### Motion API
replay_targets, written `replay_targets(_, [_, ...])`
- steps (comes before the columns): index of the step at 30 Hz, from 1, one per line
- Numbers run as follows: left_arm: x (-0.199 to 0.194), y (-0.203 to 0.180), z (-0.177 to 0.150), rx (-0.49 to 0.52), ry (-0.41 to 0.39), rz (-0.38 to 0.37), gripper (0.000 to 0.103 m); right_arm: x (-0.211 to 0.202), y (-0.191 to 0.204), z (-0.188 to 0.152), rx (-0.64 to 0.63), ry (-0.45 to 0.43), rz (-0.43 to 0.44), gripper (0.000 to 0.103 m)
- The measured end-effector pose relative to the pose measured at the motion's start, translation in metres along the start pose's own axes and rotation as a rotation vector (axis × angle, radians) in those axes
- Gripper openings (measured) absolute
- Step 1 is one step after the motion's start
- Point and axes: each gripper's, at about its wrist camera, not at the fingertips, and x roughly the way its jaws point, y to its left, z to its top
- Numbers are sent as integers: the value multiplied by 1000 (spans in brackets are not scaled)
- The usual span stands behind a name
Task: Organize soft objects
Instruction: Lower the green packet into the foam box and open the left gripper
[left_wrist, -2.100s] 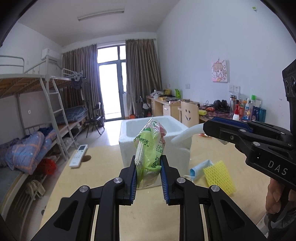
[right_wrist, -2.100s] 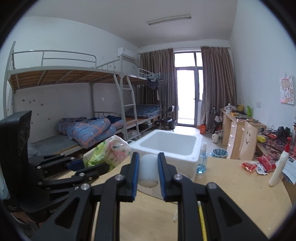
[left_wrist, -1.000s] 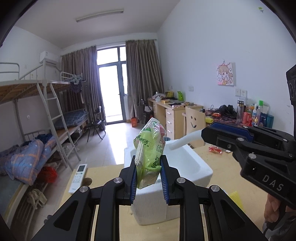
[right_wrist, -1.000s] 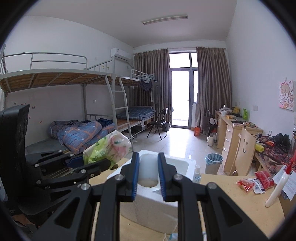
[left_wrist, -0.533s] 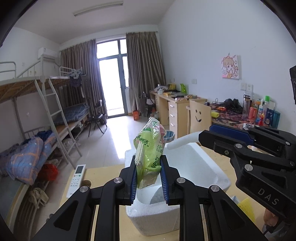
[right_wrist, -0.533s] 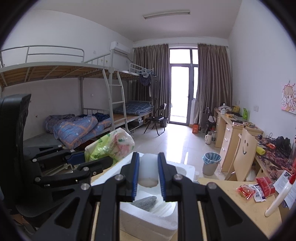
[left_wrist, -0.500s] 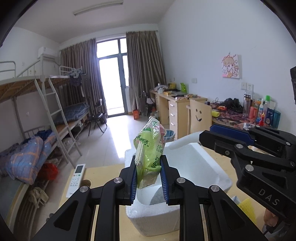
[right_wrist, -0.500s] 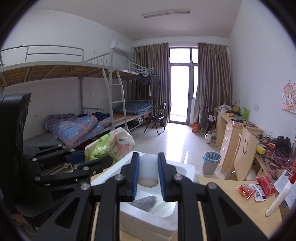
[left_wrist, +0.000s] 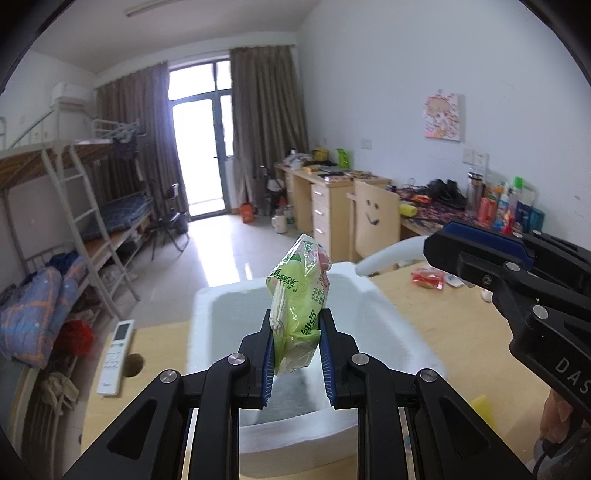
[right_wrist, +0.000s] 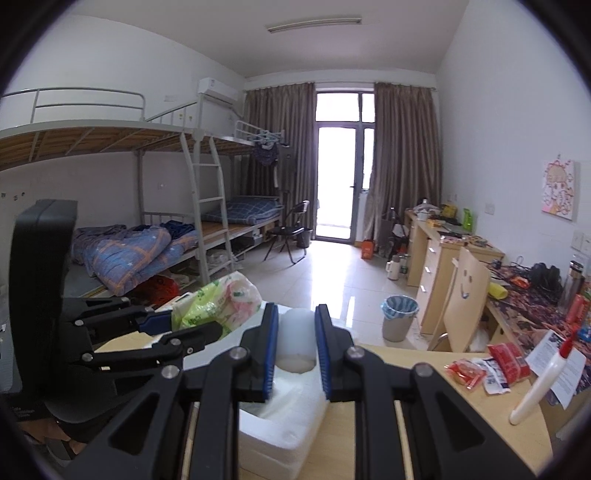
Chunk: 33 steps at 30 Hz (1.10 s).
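Note:
My left gripper (left_wrist: 296, 343) is shut on a green and pink tissue pack (left_wrist: 299, 299) and holds it upright above the open white foam box (left_wrist: 402, 332). The pack also shows in the right wrist view (right_wrist: 218, 306). My right gripper (right_wrist: 295, 347) is shut on a white foam piece (right_wrist: 297, 343) over the box's rim (right_wrist: 295, 424). In the left wrist view the right gripper (left_wrist: 480, 251) is at the right, with the white foam piece (left_wrist: 388, 258) sticking out over the box's far corner.
The box stands on a wooden table (left_wrist: 461, 328). A white remote (left_wrist: 116, 354) lies at the table's left edge. A yellow sponge (left_wrist: 480, 408) lies right of the box. Red snack packets (right_wrist: 491, 365) and a white bottle (right_wrist: 543, 384) lie at the right.
Both grippers have moved forward and lower over the foam box, which now fills more of the views. Both grips are unchanged.

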Motion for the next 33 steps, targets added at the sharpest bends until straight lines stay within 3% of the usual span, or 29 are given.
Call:
replay_targets(5, [3,-14,2,29,1,-32,23,-10,-8,0,14,-10,-30,23])
replay_targets(11, [5,-12,4,16,3,-19,23,-9,-9,4,17,-13,-25,23])
replay_targets(18, [19,-3,6,-33,68,-3,27,-10,-14,1,23,-18,-24,23])
replay_targets(20, [20,-4,6,-33,75,-2,39,-11,-15,0,23,-19,-24,23])
replay_targets(22, [20,-4,6,-32,77,4,77,-12,-15,1,23,-21,-24,23])
replay_targets(24, [19,-3,6,-29,70,13,89,-12,-15,1,22,-24,-21,23])
replay_targets(27, [10,-2,6,-30,24,52,95,-12,-14,1,19,-26,-20,23])
replay_targets(33, [1,11,6,-52,6,69,99,-8,-12,1,13,-16,-4,23])
